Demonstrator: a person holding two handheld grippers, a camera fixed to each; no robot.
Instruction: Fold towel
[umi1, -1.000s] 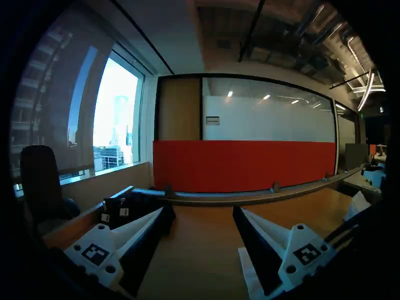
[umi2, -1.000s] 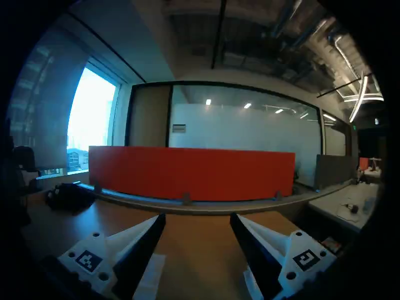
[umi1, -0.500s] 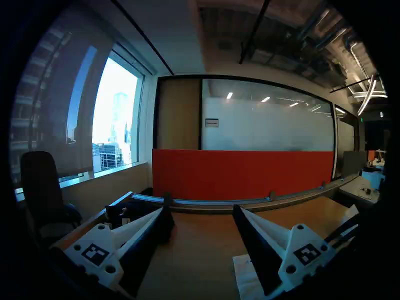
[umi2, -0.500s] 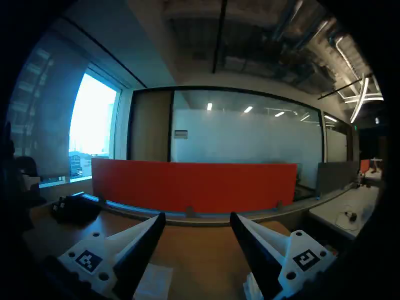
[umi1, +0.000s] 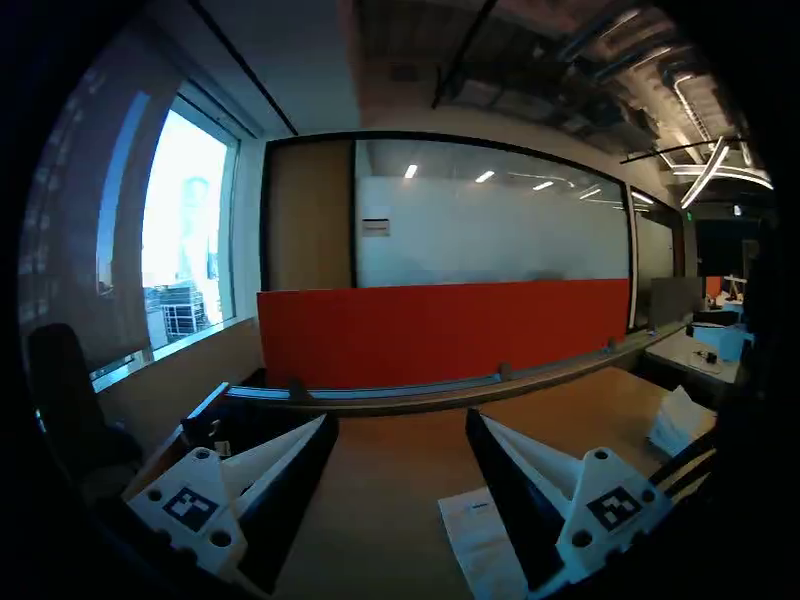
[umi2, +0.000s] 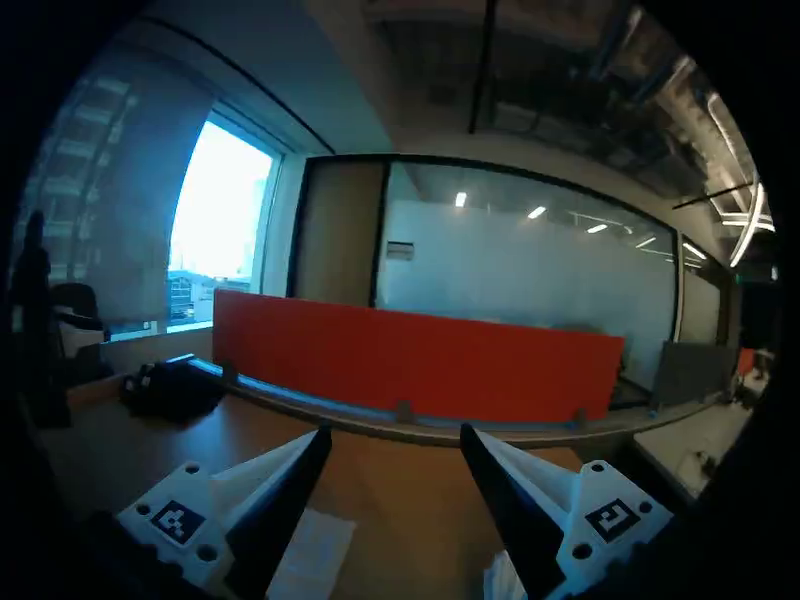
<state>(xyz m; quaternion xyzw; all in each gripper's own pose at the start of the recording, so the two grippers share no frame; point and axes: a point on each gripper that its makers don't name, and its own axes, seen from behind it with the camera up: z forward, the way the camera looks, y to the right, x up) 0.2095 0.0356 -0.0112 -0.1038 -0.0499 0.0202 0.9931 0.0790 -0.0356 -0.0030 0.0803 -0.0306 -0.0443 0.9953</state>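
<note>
While holding left gripper (umi1: 398, 415) and right gripper (umi2: 395, 430) wide open and empty over towel (umi1: 470, 535) lying flat on worktop (umi1: 380, 520), could snag one corner only by descending unevenly, skewing the fold.

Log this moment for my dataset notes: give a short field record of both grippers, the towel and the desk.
left gripper: open, empty, over the desk
right gripper: open, empty
towel: white, flat on the desk, not gripped
desk: wooden
black bag: toward the desk's left end
divider: red, along the desk's far edge
</note>
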